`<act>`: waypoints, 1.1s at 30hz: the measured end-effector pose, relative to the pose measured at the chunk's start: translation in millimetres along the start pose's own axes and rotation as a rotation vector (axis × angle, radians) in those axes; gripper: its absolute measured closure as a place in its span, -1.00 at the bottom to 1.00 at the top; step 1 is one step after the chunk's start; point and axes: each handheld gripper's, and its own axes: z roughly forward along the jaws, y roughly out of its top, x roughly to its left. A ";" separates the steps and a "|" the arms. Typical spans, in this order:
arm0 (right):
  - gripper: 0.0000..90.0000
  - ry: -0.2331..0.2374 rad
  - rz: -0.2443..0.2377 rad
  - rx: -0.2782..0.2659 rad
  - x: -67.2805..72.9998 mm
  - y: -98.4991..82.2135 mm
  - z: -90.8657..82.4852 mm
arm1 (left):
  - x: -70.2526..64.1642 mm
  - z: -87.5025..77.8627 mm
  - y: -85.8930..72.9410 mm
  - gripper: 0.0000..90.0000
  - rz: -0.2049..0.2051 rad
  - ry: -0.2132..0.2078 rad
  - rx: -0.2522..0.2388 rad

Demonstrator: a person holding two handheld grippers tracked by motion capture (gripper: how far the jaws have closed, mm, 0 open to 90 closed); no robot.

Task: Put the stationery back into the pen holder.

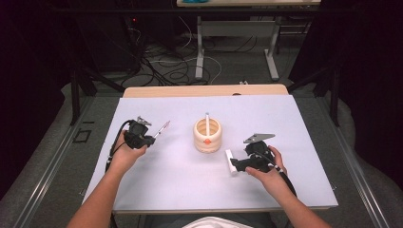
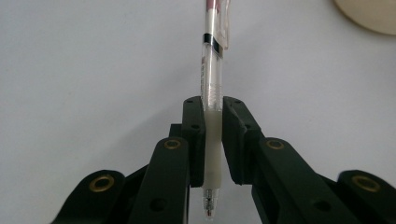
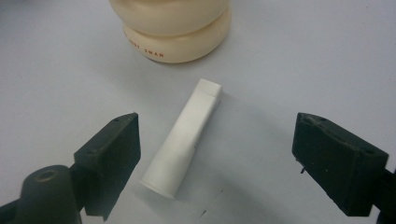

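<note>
Centre of the high view: the cream ribbed holder (image 1: 207,136) stands in your way, an upright stick rising from it. Just below and right of it lies the white tube (image 1: 230,161). You have open white mat (image 1: 180,175) across the lower middle, upper left and upper right.

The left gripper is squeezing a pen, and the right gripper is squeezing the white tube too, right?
Not quite. The left gripper is shut on the pen, but the right gripper isn't squeezing the white tube. The right gripper view shows its jaws wide open, one on each side of the tube, which lies on the table untouched.
</note>
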 end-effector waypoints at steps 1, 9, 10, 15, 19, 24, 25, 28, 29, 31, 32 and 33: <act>-0.66 -0.001 0.004 -0.005 0.1 0.0 0.2 | -2.0 -1.5 0.4 0.77 0.005 0.001 -0.011; -0.66 -0.006 0.003 -0.019 0.4 -0.1 0.4 | -18.3 -18.9 3.8 0.77 0.016 -0.053 -0.055; -0.66 -0.006 0.002 -0.020 0.5 -0.1 0.4 | -19.6 -21.2 4.3 0.77 0.030 -0.060 -0.054; -0.66 -0.007 -0.004 -0.022 0.0 0.2 -0.2 | -30.6 -32.1 5.7 0.77 0.049 -0.091 -0.061; -0.66 0.004 0.000 -0.035 1.0 0.8 -0.1 | -40.5 -37.7 6.8 0.77 0.060 -0.112 -0.075; -0.66 -0.003 -0.006 -0.021 2.3 1.9 -1.5 | -49.7 -42.8 8.2 0.77 0.073 -0.142 -0.077; -0.66 -0.004 -0.007 -0.021 2.1 1.9 -1.6 | -51.0 -43.4 8.4 0.77 0.080 -0.144 -0.083; -0.66 -0.004 -0.009 -0.021 1.5 2.0 -1.9 | -55.5 -45.9 9.4 0.77 0.082 -0.163 -0.085; -0.66 -0.003 -0.009 -0.022 1.5 2.0 -1.8 | -56.7 -46.2 9.7 0.77 0.086 -0.165 -0.092; -0.66 0.002 -0.011 -0.020 1.9 2.1 -1.9 | -58.5 -48.7 11.2 0.77 0.096 -0.186 -0.077; -0.66 0.002 -0.012 -0.020 2.3 2.3 -2.1 | -60.5 -48.3 11.1 0.77 0.093 -0.183 -0.091; -0.65 0.000 -0.016 -0.019 2.6 2.5 -2.2 | -61.9 -49.0 11.7 0.77 0.094 -0.199 -0.087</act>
